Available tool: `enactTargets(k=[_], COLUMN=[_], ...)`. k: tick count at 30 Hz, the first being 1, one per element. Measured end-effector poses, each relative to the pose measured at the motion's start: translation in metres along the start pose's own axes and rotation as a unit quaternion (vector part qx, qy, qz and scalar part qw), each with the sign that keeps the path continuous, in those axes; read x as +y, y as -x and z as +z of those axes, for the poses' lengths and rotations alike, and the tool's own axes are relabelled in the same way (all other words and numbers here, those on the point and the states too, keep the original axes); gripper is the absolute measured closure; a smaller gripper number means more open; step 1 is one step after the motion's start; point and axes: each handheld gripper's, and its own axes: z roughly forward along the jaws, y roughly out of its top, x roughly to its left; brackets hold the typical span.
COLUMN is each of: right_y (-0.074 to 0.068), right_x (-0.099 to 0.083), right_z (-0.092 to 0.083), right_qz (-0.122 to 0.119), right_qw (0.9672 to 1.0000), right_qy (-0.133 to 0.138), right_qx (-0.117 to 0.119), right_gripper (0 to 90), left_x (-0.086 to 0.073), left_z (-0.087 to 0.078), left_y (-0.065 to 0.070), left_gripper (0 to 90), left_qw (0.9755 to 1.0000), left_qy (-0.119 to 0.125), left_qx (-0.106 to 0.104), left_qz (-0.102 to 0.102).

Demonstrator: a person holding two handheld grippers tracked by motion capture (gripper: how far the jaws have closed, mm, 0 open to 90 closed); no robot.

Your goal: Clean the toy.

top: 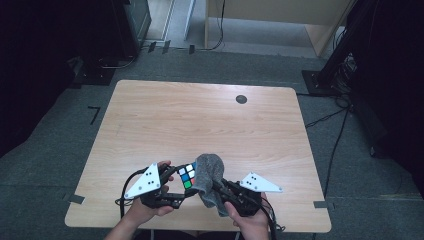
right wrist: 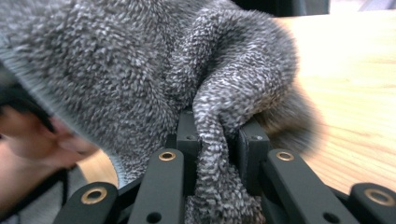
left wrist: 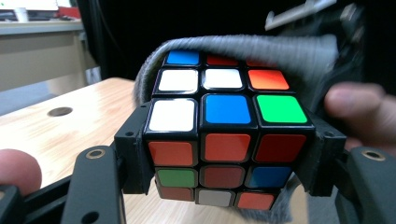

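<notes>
One puzzle cube (top: 187, 176), held above the near table (top: 200, 115) edge: my left gripper (top: 176, 186) is clamped on its two opposite sides. One grey cloth (top: 209, 175), pinched in my right gripper (top: 218, 191), drapes over the cube's far face from three o'clock. Two grippers, both occupied.

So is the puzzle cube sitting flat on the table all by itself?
No, the left gripper clamps the puzzle cube by its sides above the table, with the grey cloth draped over its far side.
</notes>
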Motion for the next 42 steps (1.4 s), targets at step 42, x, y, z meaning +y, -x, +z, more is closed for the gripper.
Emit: enactTargets(k=[42], right_y=[-0.042], right_x=[0.004], right_z=[0.001], right_qz=[-0.146], right_qw=[0.9855], right_qy=[0.032], right_qx=[-0.081], right_gripper=[76.9], left_x=[-0.016], left_z=[0.028], left_y=[0.025], left_gripper=[34.5], left_qw=[0.9698], left_qy=[-0.163], left_qx=[0.101], left_qz=[0.151])
